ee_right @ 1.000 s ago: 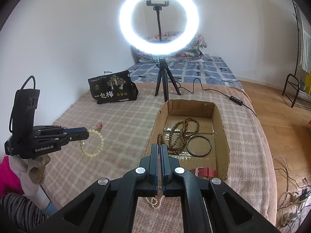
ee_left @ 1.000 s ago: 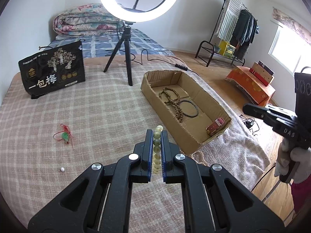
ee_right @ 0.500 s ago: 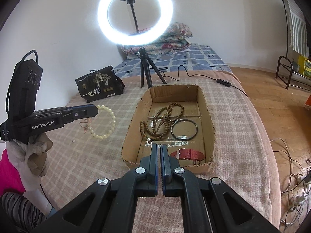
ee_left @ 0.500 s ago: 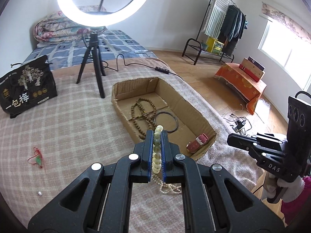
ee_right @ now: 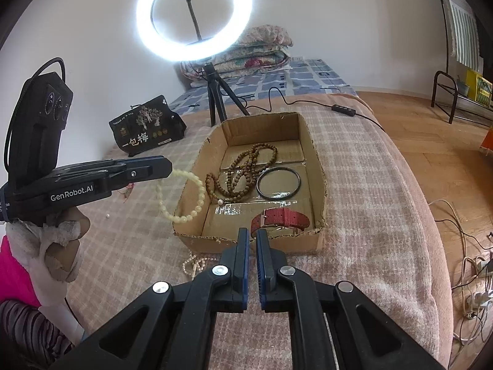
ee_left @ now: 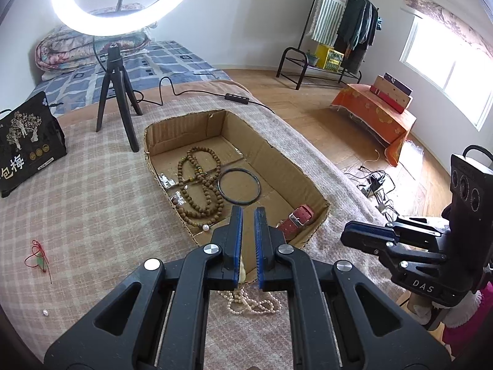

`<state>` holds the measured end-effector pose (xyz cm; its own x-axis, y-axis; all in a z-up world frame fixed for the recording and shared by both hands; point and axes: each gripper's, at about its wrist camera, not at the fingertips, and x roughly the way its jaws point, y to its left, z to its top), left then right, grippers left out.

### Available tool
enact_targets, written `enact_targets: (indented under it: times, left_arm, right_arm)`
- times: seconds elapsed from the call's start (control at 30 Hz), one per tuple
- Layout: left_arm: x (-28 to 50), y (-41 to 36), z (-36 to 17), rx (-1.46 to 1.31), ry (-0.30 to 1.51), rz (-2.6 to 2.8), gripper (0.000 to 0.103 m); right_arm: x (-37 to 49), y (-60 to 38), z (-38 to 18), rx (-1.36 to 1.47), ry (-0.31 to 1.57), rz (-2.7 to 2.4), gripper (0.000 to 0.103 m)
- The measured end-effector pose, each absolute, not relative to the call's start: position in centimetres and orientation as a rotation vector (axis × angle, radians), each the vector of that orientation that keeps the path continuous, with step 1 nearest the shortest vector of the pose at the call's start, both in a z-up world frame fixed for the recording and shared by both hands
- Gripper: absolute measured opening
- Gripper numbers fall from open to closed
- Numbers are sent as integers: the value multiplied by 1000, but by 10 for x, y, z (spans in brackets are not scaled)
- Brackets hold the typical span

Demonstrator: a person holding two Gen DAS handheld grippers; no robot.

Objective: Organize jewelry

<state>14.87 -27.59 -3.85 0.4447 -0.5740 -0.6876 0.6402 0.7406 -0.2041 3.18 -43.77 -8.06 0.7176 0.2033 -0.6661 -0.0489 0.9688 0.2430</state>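
Dangling from the tips of the left gripper [ee_right: 168,166], a pale cream bead bracelet [ee_right: 201,191] was held pinched by one end. Its loop hung over the near left rim of the shallow brown cardboard box [ee_right: 246,243], partly inside and partly outside. From the left wrist view only a pale sliver could be made out low in the gap between the two blue-padded fingers [ee_left: 237,240].

The right gripper [ee_right: 252,234] was seen hovering just short of the box's near wall. Its fingers were drawn almost together with a thin slit left between them, and nothing was caught there.

Inside the box, three pieces were already laid. A red leather watch strap [ee_right: 283,217] was set along the near end. A thin black bangle [ee_right: 277,198] lay flat just behind it. A long strand of brown wooden beads [ee_right: 243,172] was coiled to the bangle's left and touched it.

Outside, a white pearl necklace [ee_right: 191,263] was bunched on the pink checked blanket [ee_right: 369,215], just beside the box's near left corner. Further left, a red cord with a green pendant [ee_left: 38,254] and a single loose white pearl [ee_left: 45,312] were left well apart from the box.

At the far end, a lit ring light on a black tripod [ee_right: 194,52] and a black bag printed with gold trees [ee_right: 144,132] were stood.
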Motion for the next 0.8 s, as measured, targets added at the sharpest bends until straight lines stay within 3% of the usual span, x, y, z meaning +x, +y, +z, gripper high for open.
enact_targets:
  times: [0.17,0.2,0.3,0.43,0.5,0.63,0.8]
  left_arm:
    - [150,-273,-39,89,822,-744,6]
    - [151,-272,-39,87,823,-741,10]
    - [151,-266,-38,74,820,-739,32]
    - [150,-258,-36,65,813,-720,35]
    - [151,-253,-35,57,813,-714,36]
    - [150,-241,-33,37,806,-698,52]
    - [148,-221,-33,25,805,-671,53]
  right_arm:
    - [29,-432,-83,217,760,138,30]
    - [28,-431,-83,216,762,139,33]
    - [26,-426,-85,202,765,130,61]
    - [22,-420,-85,191,765,112,85]
    - [21,-417,-85,188,766,106,90]
    - [20,-412,-88,180,781,86,103]
    - [20,-403,-94,161,811,75,103]
